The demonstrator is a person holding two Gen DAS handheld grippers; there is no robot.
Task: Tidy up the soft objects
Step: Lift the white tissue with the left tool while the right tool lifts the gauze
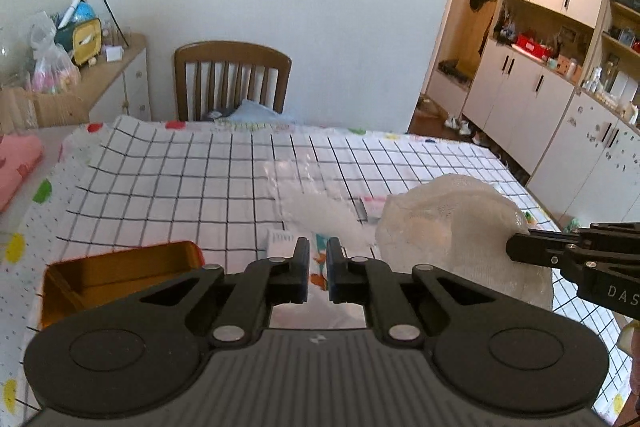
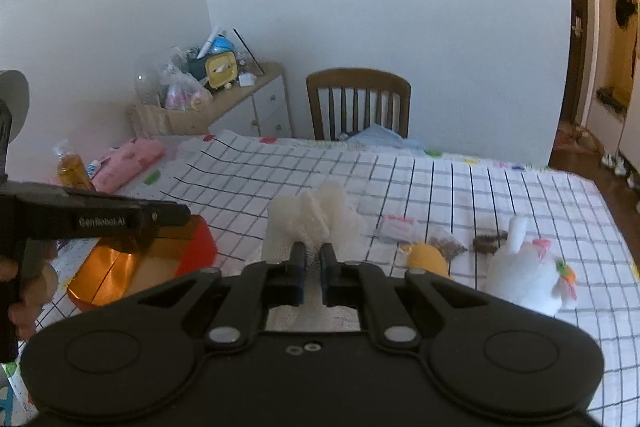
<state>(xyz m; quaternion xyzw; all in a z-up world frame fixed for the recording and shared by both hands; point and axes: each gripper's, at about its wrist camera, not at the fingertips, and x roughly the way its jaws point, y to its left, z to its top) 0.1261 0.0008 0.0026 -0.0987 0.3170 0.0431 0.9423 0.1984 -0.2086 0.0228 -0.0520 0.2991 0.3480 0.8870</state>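
Observation:
My right gripper point(image 2: 311, 254) is shut on a white knitted cloth point(image 2: 316, 223) and holds it above the checked tablecloth; the cloth also shows in the left wrist view point(image 1: 452, 227), pinched at its right edge. My left gripper point(image 1: 318, 251) is nearly shut with nothing between its fingers, above the table beside an orange box point(image 1: 120, 273). The orange box also shows in the right wrist view point(image 2: 140, 263), open, to the left of the cloth. A white plush rabbit point(image 2: 528, 273) and a small orange plush point(image 2: 428, 259) lie on the table at the right.
Small packets point(image 2: 396, 227) and a clear plastic wrapper point(image 1: 304, 187) lie mid-table. A pink folded cloth point(image 2: 128, 163) and a bottle point(image 2: 72, 169) sit at the far left. A wooden chair point(image 1: 232, 79) stands behind the table. Cabinets point(image 1: 540, 87) line the right wall.

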